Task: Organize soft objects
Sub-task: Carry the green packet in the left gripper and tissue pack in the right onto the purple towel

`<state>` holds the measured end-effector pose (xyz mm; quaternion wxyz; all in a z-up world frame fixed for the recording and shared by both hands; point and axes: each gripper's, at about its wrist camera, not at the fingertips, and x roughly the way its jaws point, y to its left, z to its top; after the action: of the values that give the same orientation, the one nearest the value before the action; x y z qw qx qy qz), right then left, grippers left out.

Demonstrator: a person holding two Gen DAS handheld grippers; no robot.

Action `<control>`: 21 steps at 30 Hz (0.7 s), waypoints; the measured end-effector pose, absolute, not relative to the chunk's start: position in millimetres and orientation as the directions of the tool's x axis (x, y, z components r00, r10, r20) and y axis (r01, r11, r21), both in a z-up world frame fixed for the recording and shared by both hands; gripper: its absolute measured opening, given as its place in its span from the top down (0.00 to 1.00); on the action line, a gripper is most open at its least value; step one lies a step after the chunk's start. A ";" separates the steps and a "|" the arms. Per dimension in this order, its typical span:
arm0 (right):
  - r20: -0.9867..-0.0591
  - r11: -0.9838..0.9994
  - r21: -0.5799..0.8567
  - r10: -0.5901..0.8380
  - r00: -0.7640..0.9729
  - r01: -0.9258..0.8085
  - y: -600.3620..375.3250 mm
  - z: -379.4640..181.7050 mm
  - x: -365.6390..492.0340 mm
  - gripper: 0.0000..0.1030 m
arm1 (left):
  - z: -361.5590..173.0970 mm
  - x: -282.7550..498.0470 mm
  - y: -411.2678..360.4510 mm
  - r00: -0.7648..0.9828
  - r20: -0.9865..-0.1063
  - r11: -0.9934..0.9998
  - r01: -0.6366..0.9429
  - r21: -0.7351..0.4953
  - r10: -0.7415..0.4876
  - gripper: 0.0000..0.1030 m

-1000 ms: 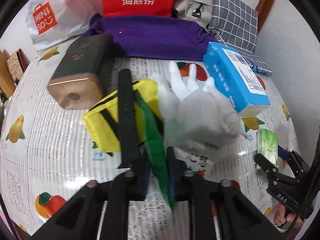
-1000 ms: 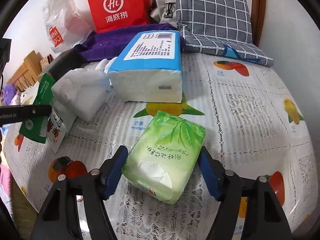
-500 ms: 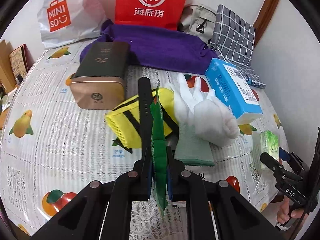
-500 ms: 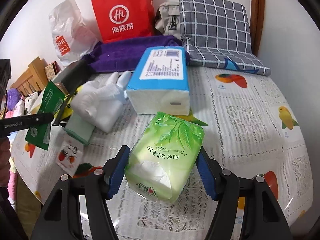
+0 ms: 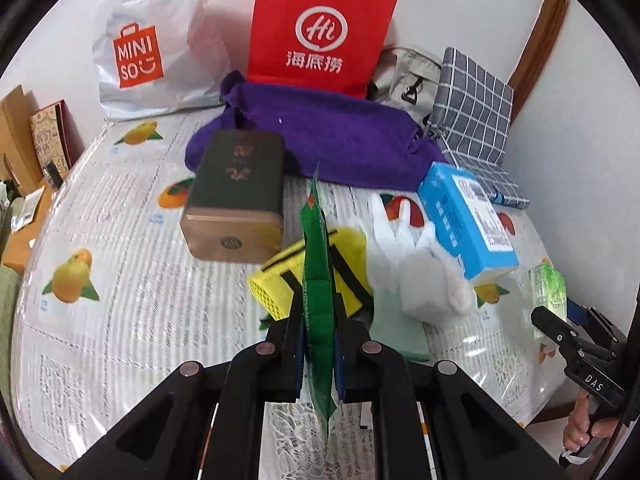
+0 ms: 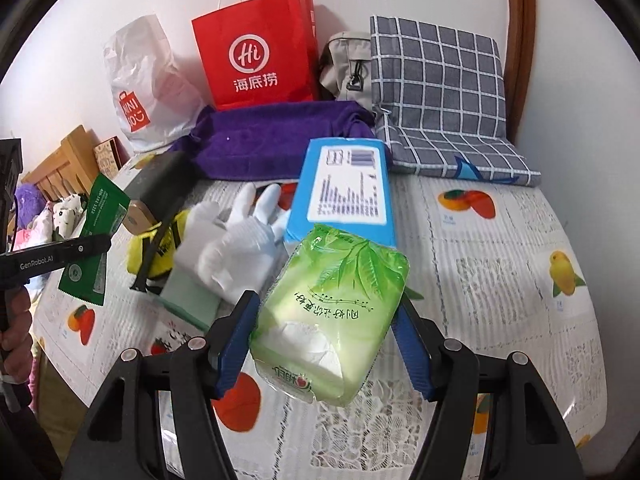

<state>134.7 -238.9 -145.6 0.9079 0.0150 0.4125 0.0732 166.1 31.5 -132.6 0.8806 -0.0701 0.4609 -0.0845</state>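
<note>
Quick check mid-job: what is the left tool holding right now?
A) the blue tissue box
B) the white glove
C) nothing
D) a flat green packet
D: the left tool is shut on the flat green packet, held edge-on above the table; the white glove lies on the tablecloth beside the blue tissue box.

Wall [image 5: 460, 4]: plain white, running behind the table's far edge and along its right edge.
Trim [image 6: 520, 40]: brown wooden upright at the far right corner.
Table [image 6: 500, 248]: covered by a white lace-pattern cloth printed with oranges, mangoes and persimmons under a glossy clear sheet.
Furniture: light wooden slatted frame [image 6: 60, 168] beyond the table's left edge.
Light: even, soft, with faint glare on the table cover.
</note>
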 end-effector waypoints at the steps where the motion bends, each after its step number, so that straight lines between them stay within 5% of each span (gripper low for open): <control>1: -0.748 0.989 0.088 0.146 0.647 -0.122 -237.7 -143.9 137.1 0.36 | -129.2 167.7 32.9 0.567 -0.796 0.976 0.084 -0.199 -0.211 0.89; 21: -0.693 0.985 0.064 0.158 0.703 -0.158 -220.8 -95.0 214.7 0.36 | -93.1 232.5 41.2 0.606 -0.782 0.987 0.030 -0.160 -0.145 0.89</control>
<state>214.7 -220.8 -95.0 0.9229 -0.0001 0.3754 0.0855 232.5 41.2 -93.1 0.8936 -0.0654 0.4413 -0.0491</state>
